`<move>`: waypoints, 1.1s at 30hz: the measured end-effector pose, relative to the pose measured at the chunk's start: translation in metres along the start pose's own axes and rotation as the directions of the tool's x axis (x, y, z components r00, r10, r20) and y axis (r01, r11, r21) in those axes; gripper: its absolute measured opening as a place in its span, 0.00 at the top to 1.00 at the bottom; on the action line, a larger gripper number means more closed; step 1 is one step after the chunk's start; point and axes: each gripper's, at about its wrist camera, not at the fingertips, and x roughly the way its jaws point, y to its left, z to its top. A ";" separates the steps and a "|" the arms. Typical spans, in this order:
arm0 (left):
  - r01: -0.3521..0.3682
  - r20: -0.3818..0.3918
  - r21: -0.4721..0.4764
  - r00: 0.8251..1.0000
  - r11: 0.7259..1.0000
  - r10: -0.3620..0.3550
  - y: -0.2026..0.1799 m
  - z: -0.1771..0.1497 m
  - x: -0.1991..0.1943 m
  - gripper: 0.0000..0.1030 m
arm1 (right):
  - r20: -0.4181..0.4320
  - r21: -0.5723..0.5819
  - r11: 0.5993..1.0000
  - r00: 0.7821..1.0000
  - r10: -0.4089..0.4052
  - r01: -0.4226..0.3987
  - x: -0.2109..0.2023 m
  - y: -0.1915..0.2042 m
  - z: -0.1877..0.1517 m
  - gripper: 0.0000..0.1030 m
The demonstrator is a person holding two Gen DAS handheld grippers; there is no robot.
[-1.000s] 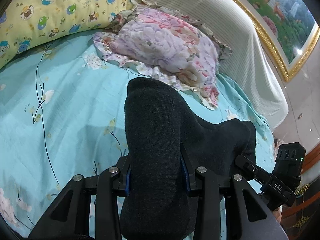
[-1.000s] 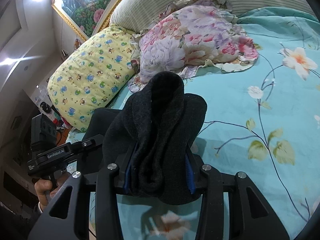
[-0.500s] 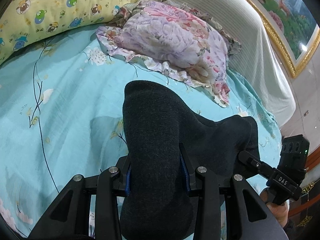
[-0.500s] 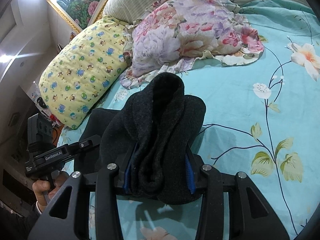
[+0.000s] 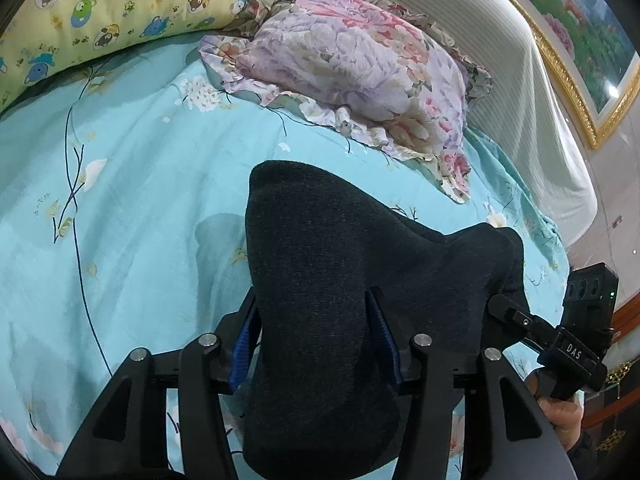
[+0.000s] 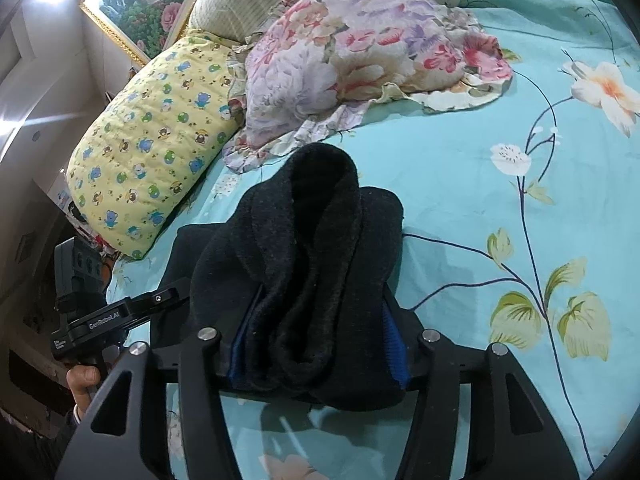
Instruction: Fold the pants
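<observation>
The pants (image 5: pixel 332 248) are dark charcoal knit, bunched into a thick fold that spans from one gripper to the other, low over the turquoise flowered sheet (image 5: pixel 132 208). My left gripper (image 5: pixel 314 316) has its jaws opening. The fabric still lies between them, and the blue pads (image 5: pixel 246 344) stand off its sides. In the right wrist view the other end of the pants (image 6: pixel 308 232) humps up in rolled layers between the right gripper (image 6: pixel 320 304), whose jaws are also opening and whose blue pads (image 6: pixel 396 344) show beside the cloth. Both sets of fingertips are hidden under fabric.
A pink and lilac floral pillow (image 5: pixel 360 64) and a yellow bear-print pillow (image 5: pixel 100 12) lie at the head of the bed, against a striped headboard cover (image 5: pixel 532 92). The bed's edge drops away at the right (image 5: pixel 560 248). A hand (image 6: pixel 82 380) grips the left handle.
Both pairs of jaws have spread wider around the pants, baring more of the blue pads. Both grippers have sunk a little toward the sheet with the fabric.
</observation>
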 end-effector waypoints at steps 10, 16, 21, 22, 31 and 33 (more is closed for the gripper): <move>-0.024 0.001 -0.008 1.000 1.000 0.024 0.004 -0.004 -0.005 0.32 | -0.008 0.046 0.999 1.000 -0.011 0.011 -0.001 -0.007 -0.003 0.29; -0.037 0.009 0.006 0.999 0.999 0.037 0.001 -0.012 -0.014 0.28 | 0.019 0.036 0.999 0.999 -0.041 0.040 -0.009 -0.005 -0.004 0.23; -0.052 0.012 0.017 0.999 0.999 0.051 -0.002 -0.021 -0.021 0.27 | 0.038 0.031 0.998 0.998 -0.056 0.055 -0.020 0.000 -0.010 0.18; -0.052 0.013 0.015 0.999 0.999 0.051 -0.003 -0.023 -0.023 0.27 | 0.043 0.027 0.998 0.997 -0.063 0.062 -0.023 0.001 -0.012 0.17; -0.068 0.036 0.039 0.997 0.997 0.067 -0.010 -0.039 -0.040 0.25 | 0.060 -0.018 0.994 0.992 -0.109 0.110 -0.036 0.016 -0.030 0.17; -0.069 0.041 0.051 0.997 0.996 0.067 -0.012 -0.043 -0.044 0.25 | 0.072 -0.032 0.992 0.991 -0.116 0.119 -0.041 0.021 -0.035 0.16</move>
